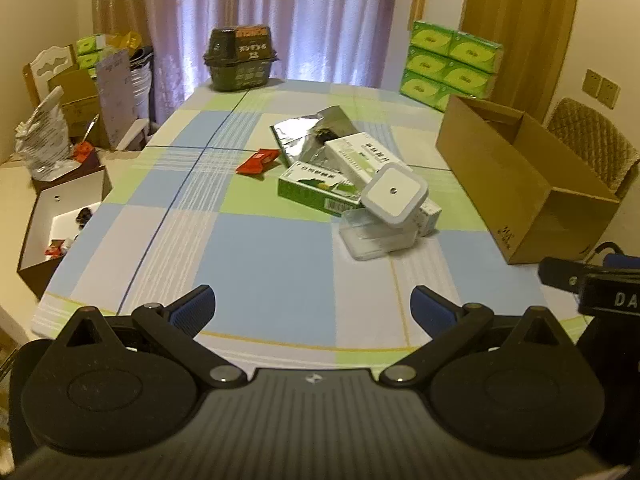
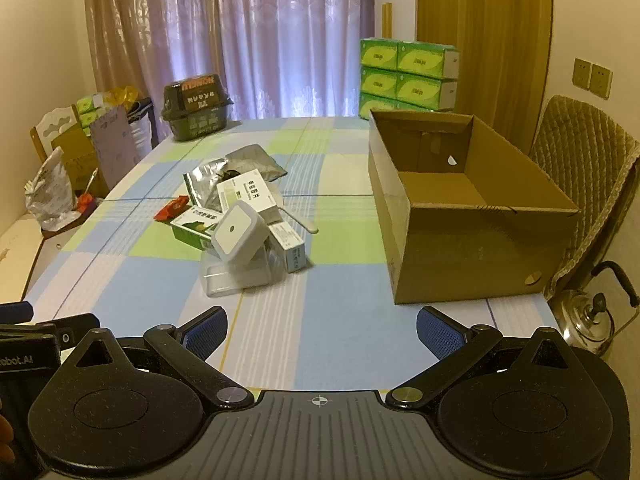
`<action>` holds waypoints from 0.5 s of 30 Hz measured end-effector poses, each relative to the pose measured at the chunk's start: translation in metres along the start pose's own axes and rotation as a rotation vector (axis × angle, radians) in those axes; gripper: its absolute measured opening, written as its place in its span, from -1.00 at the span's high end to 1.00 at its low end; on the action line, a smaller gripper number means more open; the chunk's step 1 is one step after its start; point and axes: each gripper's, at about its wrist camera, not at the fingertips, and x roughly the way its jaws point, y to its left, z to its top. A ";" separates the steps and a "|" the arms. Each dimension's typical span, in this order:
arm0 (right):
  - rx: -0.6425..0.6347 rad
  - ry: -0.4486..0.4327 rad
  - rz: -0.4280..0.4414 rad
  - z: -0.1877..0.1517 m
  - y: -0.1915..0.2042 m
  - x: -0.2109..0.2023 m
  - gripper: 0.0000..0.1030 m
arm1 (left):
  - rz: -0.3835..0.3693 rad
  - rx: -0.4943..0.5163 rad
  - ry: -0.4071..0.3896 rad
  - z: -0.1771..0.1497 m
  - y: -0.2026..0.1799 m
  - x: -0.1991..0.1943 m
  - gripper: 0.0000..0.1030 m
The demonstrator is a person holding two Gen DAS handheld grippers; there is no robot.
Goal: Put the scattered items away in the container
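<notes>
A heap of small items lies mid-table: a white square device (image 1: 394, 193) (image 2: 239, 232) leaning on a clear plastic case (image 1: 374, 236) (image 2: 236, 274), a green medicine box (image 1: 316, 188) (image 2: 194, 226), white medicine boxes (image 1: 366, 156) (image 2: 248, 194), silver foil pouches (image 1: 308, 136) (image 2: 236, 166) and a red sachet (image 1: 258, 160) (image 2: 172, 208). An open cardboard box (image 1: 520, 184) (image 2: 468, 216) stands to their right, seemingly empty. My left gripper (image 1: 312, 308) and right gripper (image 2: 322, 330) hover open over the table's near edge, well short of the heap, holding nothing.
A dark container (image 1: 240, 58) (image 2: 196, 108) sits at the table's far end. Green tissue packs (image 1: 450, 62) (image 2: 406, 76) are stacked behind the box. A padded chair (image 2: 580, 184) and a metal kettle (image 2: 588, 316) stand at the right; boxes and bags (image 1: 60, 136) crowd the left.
</notes>
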 end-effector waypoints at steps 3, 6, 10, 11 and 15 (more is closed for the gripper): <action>0.003 0.001 0.004 -0.001 -0.001 0.002 -1.00 | -0.002 0.008 -0.008 0.000 0.000 0.000 -0.98; 0.009 -0.001 0.013 -0.002 -0.002 0.005 -1.00 | 0.010 0.021 -0.007 0.000 -0.001 0.002 -0.98; 0.021 0.008 0.018 -0.002 -0.003 0.008 -1.00 | 0.015 0.025 -0.011 0.000 0.000 0.003 -0.98; 0.023 0.010 0.020 -0.002 -0.003 0.009 -1.00 | 0.016 0.026 -0.011 -0.001 0.000 0.004 -0.98; 0.026 0.015 0.024 -0.003 -0.003 0.013 -1.00 | 0.027 0.022 -0.012 -0.001 0.002 0.006 -0.98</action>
